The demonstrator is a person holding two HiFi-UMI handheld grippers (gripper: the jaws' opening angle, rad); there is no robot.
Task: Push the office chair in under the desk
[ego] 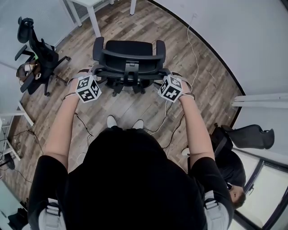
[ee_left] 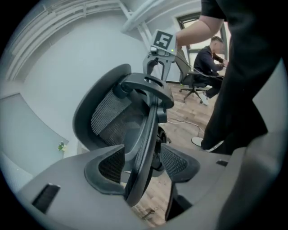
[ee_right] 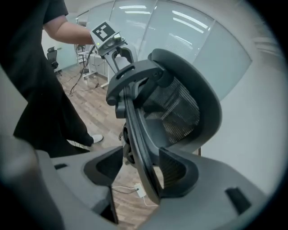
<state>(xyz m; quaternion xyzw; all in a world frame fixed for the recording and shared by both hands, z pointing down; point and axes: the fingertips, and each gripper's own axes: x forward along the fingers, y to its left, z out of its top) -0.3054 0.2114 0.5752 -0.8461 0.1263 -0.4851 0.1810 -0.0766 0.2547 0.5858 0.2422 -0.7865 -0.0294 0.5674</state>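
Left gripper (ee_left: 143, 164) and right gripper (ee_right: 143, 170): fingers wide, straddling backrest edges of office chair (ego: 129, 58); seat points toward worktop (ego: 88, 3).

head: overhead, steeply down | gripper views: close, opposite sides, facing inward | shared: office chair (ego: 128, 49) backrest

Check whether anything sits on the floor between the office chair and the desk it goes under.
Nothing visible does. The wood floor between the office chair and the desk is bare. The other chair stands well off to the left, out of the path.
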